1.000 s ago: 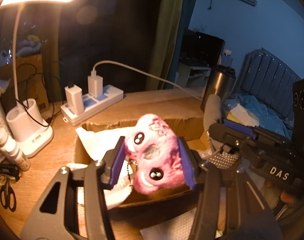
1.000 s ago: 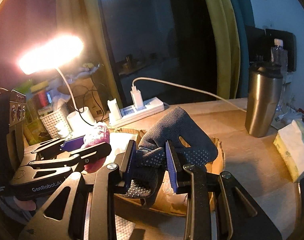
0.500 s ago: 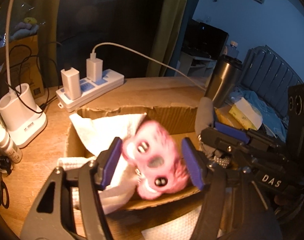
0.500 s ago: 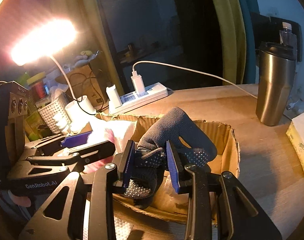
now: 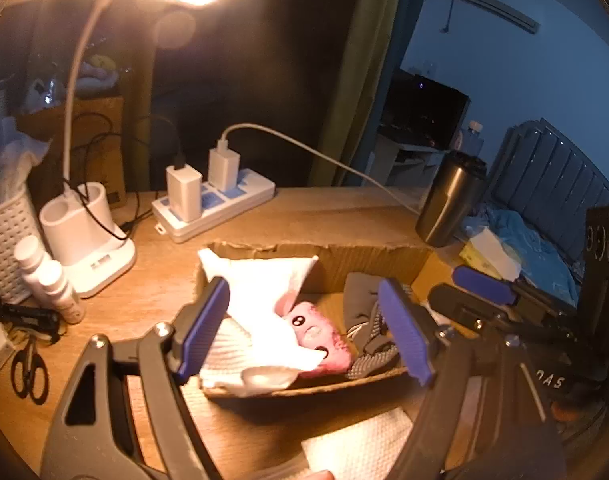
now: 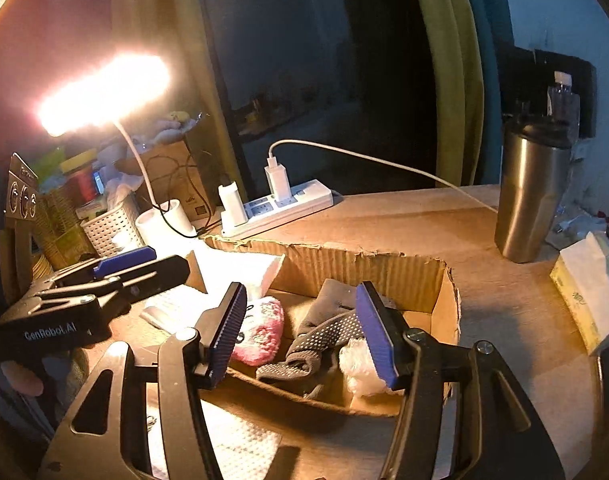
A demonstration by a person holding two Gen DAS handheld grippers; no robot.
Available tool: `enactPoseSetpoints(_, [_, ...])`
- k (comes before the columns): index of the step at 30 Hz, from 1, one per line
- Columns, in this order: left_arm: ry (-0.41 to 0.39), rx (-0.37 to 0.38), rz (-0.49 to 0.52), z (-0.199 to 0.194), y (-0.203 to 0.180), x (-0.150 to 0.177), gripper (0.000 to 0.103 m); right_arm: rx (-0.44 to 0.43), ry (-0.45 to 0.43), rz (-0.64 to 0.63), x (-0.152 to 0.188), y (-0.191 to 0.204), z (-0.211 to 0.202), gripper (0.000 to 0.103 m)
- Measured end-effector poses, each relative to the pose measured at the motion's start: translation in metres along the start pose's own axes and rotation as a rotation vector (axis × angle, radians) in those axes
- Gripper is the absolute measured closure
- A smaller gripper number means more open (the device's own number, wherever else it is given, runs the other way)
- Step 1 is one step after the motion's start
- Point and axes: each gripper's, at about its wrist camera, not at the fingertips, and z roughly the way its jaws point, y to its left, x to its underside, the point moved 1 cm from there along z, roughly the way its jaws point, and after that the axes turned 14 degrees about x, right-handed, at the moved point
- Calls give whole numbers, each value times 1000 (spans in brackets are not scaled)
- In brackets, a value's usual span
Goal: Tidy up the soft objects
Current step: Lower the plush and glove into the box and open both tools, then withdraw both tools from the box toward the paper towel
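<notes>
- Dropped since before: pink plush toy (image 5: 318, 340) and grey glove (image 6: 324, 336) now lie in the cardboard box (image 6: 384, 272) (side by side).
- Left gripper (image 5: 304, 328) and right gripper (image 6: 300, 332): both opening, holding nothing.

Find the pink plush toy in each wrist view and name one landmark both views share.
Left wrist view: the pink plush toy lies in the cardboard box, centre, beside the grey glove.
Right wrist view: it lies at the box's left, lower centre.
Shared landmark: the white power strip behind the box.

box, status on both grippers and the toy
Left hand-held gripper and right opening, empty. Pink plush and grey glove in cardboard box. Nothing blocking.
</notes>
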Motion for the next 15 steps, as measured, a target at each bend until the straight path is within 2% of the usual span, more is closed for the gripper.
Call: enactPoseSetpoints(15, [-62,-15,27,-56,-11,10,24,22,-40,-17,5,15,-47,43])
